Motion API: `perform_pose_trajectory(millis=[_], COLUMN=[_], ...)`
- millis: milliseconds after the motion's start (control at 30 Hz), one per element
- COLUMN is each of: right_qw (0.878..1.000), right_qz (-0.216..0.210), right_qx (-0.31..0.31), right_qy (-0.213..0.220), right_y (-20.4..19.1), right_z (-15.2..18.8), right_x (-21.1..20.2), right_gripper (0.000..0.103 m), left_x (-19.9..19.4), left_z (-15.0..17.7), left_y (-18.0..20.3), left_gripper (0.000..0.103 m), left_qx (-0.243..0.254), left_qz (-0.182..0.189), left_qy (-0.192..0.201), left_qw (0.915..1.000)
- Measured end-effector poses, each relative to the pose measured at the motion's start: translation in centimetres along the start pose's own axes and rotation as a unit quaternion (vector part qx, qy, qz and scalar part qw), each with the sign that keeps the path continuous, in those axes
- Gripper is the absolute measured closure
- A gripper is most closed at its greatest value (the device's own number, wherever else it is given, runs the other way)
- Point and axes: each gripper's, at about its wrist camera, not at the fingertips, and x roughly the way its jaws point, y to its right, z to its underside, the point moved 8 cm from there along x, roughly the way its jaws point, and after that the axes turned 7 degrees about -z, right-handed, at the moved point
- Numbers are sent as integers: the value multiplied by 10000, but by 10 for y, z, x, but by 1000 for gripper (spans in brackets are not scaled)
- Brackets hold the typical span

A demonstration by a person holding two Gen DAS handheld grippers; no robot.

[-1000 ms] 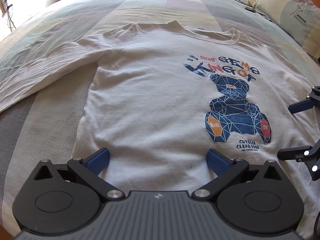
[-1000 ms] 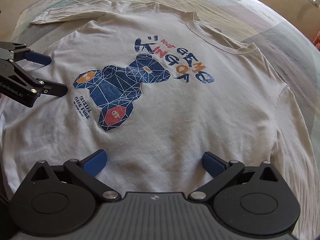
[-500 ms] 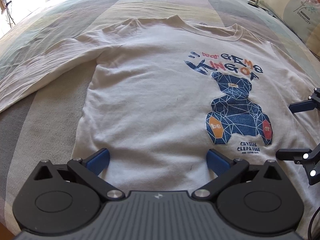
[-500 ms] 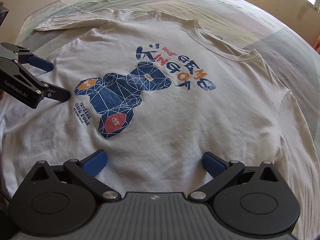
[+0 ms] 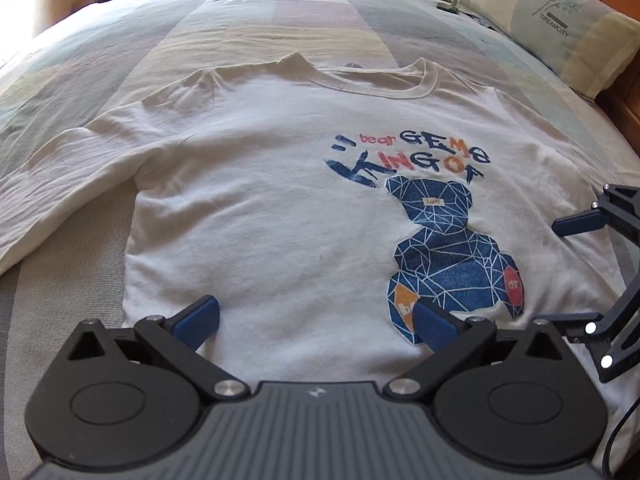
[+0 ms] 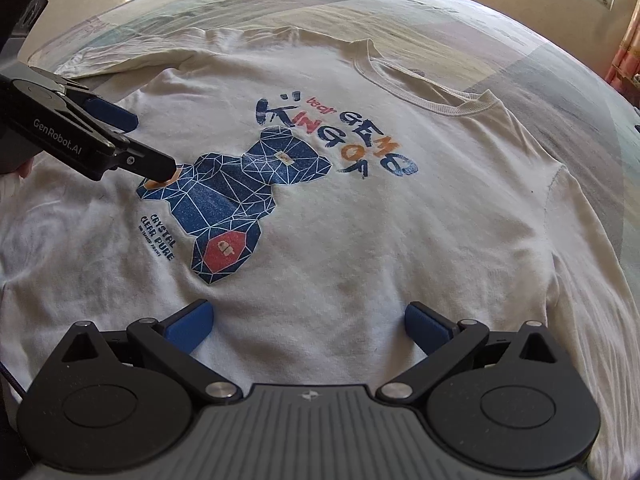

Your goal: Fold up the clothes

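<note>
Through my left wrist camera, the white long-sleeved shirt lies spread face up on the bed, collar away from me, its blue bear print to the right of centre and one sleeve stretched out to the left; my left gripper stands over the hem with its jaws spread wide and nothing between them, the right blue pad covering the bear's lower corner; my right gripper comes in from the right edge, jaws apart, over the shirt's side; a pillow sits at the far right of the bed.

Through my right wrist camera, the same shirt fills the bed, the bear print lying slantwise left of centre; my right gripper has its jaws wide open and empty over the lower cloth; my left gripper reaches in from the left, jaws parted, the nearer finger tip over the bear's orange patch, though I cannot tell if it touches; the other sleeve runs down the right side.
</note>
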Motion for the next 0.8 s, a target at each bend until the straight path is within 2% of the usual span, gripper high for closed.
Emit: perform_pose_trajectory(millis=[67, 167, 267, 333, 433, 500, 533, 567, 633, 700, 800], right_qw=[10000, 9999, 9997, 9995, 9989, 9985, 9984, 9983, 9981, 9979, 9973], right_qz=[31, 67, 118, 163, 247, 280, 287, 293, 306, 326, 373], right_qx=[48, 99, 191, 261, 401, 457, 476, 491, 521, 560, 616], right_qy=[-36, -52, -35, -20, 58, 60, 52, 58, 75, 91, 124], right_y=[0, 0, 0, 0, 1, 1, 1, 1, 2, 2, 2], right_z=[-1, -1, -3, -3, -4, -5, -6, -6, -6, -6, -7], right_x=[1, 2, 3, 3, 4, 5, 5, 5, 5, 5, 5], right_gripper=[0, 0, 0, 0, 0, 0, 0, 0, 0, 0, 0], left_x=[-10, -31, -31, -14, 23, 43, 53, 62, 68, 71, 78], left_z=[-5, -43, -87, -106, -114, -108, -105, -101, -104, -113, -127], left_y=[-12, -49, -101, -133, -158, -162, -165, -170, -177, -185, -196], left_gripper=[2, 2, 2, 2, 2, 2, 2, 3, 3, 3, 3], left_qx=[-21, -245, -630, -1060, -1853, -2109, -2124, -2109, -2033, -1971, -1808], left_qz=[101, 60, -47, 83, 840, 1122, 1029, 764, 727, 583, -30], left_qy=[26, 677, 1072, 999, 523, 348, 289, 261, 529, 624, 618], left_qw=[9999, 9974, 9922, 9893, 9777, 9704, 9713, 9742, 9750, 9767, 9816])
